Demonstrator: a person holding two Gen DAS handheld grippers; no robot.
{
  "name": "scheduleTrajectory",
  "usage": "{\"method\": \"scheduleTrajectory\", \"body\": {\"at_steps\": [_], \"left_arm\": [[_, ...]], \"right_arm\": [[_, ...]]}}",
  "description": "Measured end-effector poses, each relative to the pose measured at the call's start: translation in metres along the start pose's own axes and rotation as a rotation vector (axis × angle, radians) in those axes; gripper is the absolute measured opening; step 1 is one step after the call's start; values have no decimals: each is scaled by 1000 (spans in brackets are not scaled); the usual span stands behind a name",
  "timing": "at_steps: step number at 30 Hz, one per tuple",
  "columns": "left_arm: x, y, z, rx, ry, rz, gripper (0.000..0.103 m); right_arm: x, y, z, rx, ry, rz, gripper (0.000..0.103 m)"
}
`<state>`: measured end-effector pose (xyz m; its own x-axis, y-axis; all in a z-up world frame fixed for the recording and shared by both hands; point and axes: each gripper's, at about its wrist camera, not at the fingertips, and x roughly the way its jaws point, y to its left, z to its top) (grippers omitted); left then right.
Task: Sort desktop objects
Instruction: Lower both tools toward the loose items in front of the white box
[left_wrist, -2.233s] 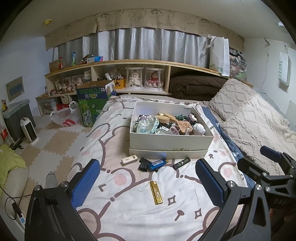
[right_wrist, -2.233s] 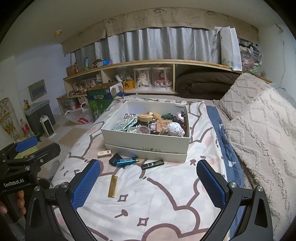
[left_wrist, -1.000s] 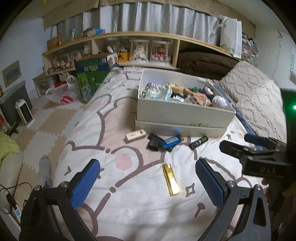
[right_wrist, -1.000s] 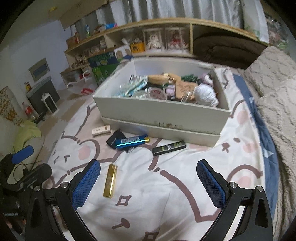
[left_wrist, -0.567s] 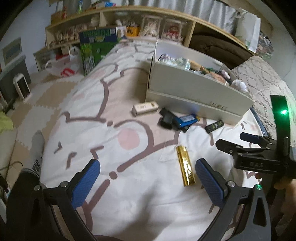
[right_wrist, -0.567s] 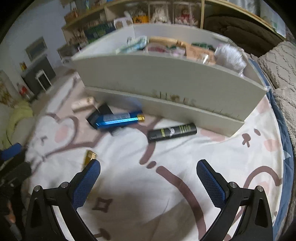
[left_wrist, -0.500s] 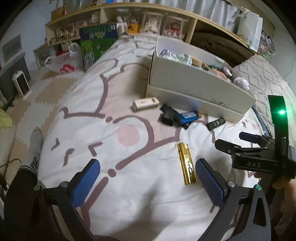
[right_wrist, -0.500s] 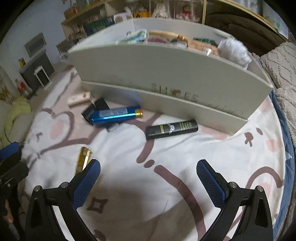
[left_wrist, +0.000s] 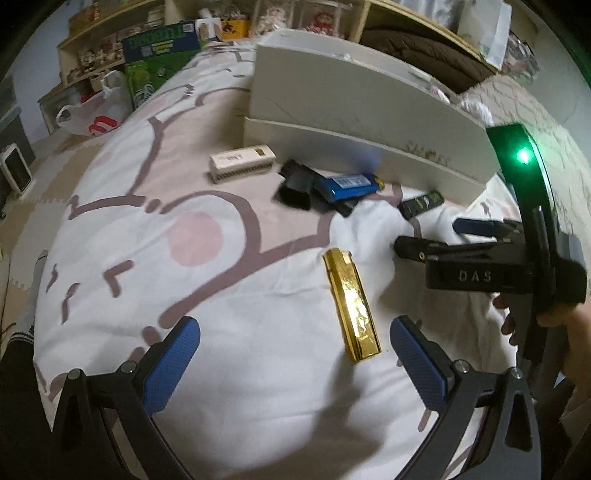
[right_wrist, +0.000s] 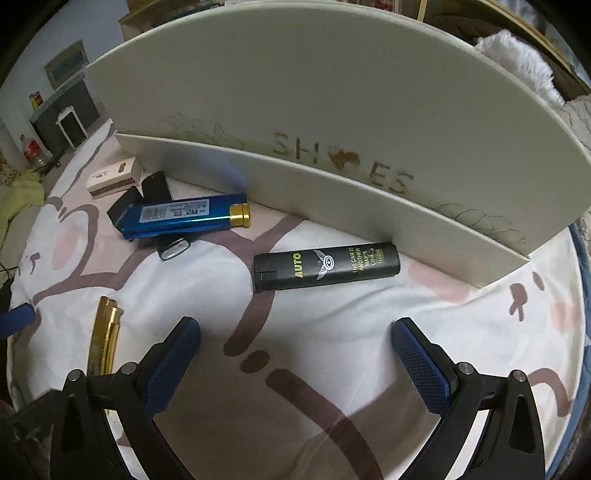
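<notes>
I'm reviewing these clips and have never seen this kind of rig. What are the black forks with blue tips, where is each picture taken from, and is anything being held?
No robot here: a person carries a hand-held two-finger tool in each hand, with a fisheye camera on each looking out along its fingers. The blue pads are the fingertips.

The left wrist view shows the left gripper open over a bedsheet, near a gold lighter. The right tool and the hand holding it show at that view's right edge.

The right wrist view shows the right gripper open, facing a black lighter lying before a white box marked SHOES. A blue lighter, small black pieces and a beige box lie further left.

Nothing is held by either tool.
</notes>
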<state>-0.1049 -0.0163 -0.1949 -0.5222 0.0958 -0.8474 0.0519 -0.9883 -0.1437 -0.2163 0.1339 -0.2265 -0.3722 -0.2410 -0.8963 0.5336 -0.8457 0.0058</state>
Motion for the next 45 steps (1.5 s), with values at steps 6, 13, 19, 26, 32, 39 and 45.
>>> {"method": "scheduleTrajectory", "body": {"at_steps": [6, 13, 19, 26, 32, 39, 45], "left_arm": [[13, -8, -2, 27, 24, 10, 103], [17, -11, -7, 97, 59, 93, 103], [18, 2, -6, 66, 75, 136, 103], [16, 28, 0, -17, 65, 187, 103], [21, 55, 9, -110, 44, 252, 103], [24, 59, 9, -126, 24, 268, 103], [27, 56, 9, -135, 34, 252, 103]], "right_arm": [[3, -5, -2, 4, -15, 11, 103], [-2, -3, -14, -17, -113, -15, 103], [-5, -11, -15, -31, -122, 17, 103], [-10, -14, -18, -37, -123, 13, 103], [-15, -18, -21, -37, -134, 8, 103], [-20, -32, -14, -59, -131, 39, 103], [-24, -40, -7, -88, -138, 31, 103]]}}
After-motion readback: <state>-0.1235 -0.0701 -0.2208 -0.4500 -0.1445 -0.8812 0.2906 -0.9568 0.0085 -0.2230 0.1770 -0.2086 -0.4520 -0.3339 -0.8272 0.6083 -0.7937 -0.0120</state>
